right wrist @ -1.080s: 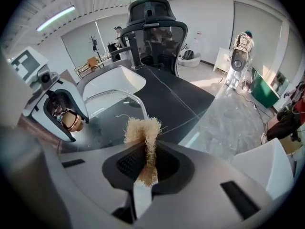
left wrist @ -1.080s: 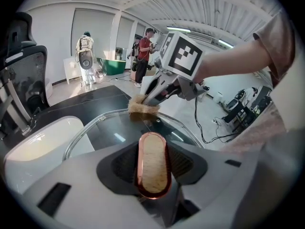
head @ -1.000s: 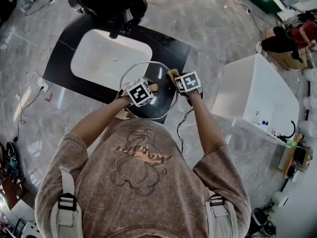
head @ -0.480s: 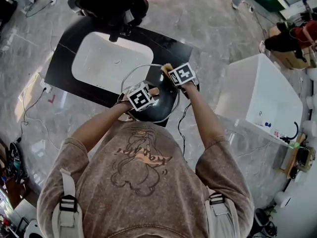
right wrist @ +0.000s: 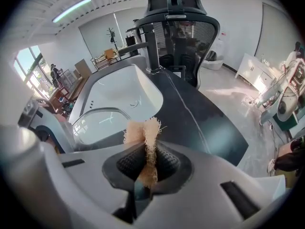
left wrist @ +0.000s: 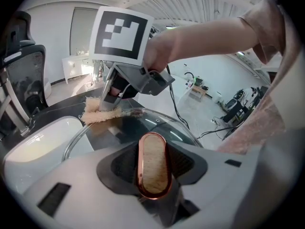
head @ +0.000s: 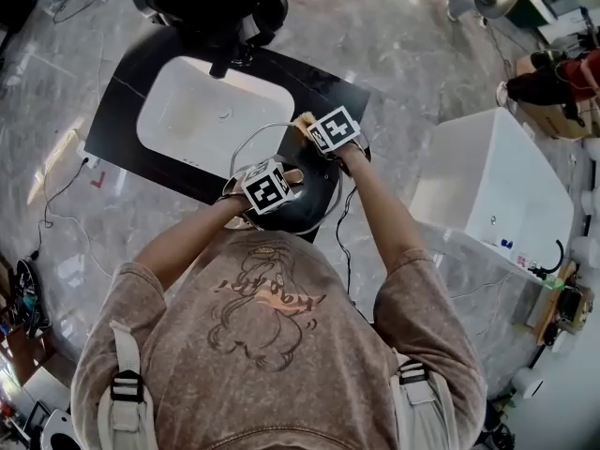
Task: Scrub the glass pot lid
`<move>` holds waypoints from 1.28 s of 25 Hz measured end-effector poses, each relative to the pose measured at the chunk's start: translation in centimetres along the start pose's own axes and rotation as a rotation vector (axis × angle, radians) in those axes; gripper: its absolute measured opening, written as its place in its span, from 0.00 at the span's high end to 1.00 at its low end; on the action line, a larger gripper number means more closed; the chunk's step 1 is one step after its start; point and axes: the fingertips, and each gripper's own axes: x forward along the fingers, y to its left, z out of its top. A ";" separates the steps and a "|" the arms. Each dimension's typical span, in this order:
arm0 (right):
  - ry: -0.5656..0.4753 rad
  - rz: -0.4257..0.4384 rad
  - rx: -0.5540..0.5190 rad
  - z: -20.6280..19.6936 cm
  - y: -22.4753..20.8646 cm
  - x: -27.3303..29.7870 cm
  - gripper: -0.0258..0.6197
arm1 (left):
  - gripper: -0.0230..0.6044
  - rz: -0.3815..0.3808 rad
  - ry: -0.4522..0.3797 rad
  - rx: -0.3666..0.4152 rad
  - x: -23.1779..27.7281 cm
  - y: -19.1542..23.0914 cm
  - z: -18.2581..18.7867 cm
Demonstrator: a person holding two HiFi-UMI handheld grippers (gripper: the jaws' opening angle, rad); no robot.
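Observation:
The glass pot lid (head: pixel 314 193) lies on the black counter, partly over the white sink's near rim. My left gripper (head: pixel 272 184) is shut on the lid's knob (left wrist: pixel 152 166), a cork-topped oval with a copper rim. My right gripper (head: pixel 319 131) is shut on a tan scrub pad (right wrist: pixel 144 137) folded between its jaws. In the left gripper view the right gripper (left wrist: pixel 116 87) presses the scrub pad (left wrist: pixel 100 112) on the lid's far rim, over the glass (left wrist: pixel 143 125). The lid's rim (right wrist: pixel 100 112) also shows at the left of the right gripper view.
A white sink basin (head: pixel 192 111) is set in the black counter (head: pixel 333 87), with a dark faucet (right wrist: pixel 151 46) behind it. An office chair (right wrist: pixel 178 13) stands beyond the counter. A white box (head: pixel 478 186) stands to the right, and cables lie on the floor.
My right gripper has slid with the scrub pad from the lid's right side toward its far rim, rolling a little. The left gripper has stayed on the knob.

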 end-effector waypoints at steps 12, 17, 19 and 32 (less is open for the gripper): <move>0.000 0.092 -0.112 4.7 4.3 2.6 0.89 | 0.67 -0.002 0.000 0.001 0.1 -0.1 0.1; 0.002 0.129 -0.154 6.2 6.4 3.5 0.89 | 0.67 -0.002 -0.001 0.001 0.1 -0.2 0.1; 0.002 0.136 -0.177 6.7 7.2 3.8 0.89 | 0.67 0.000 -0.004 0.002 0.1 -0.2 0.1; 0.020 0.282 -0.348 8.1 13.4 5.4 0.89 | 0.67 0.020 -0.036 -0.012 0.2 0.0 0.2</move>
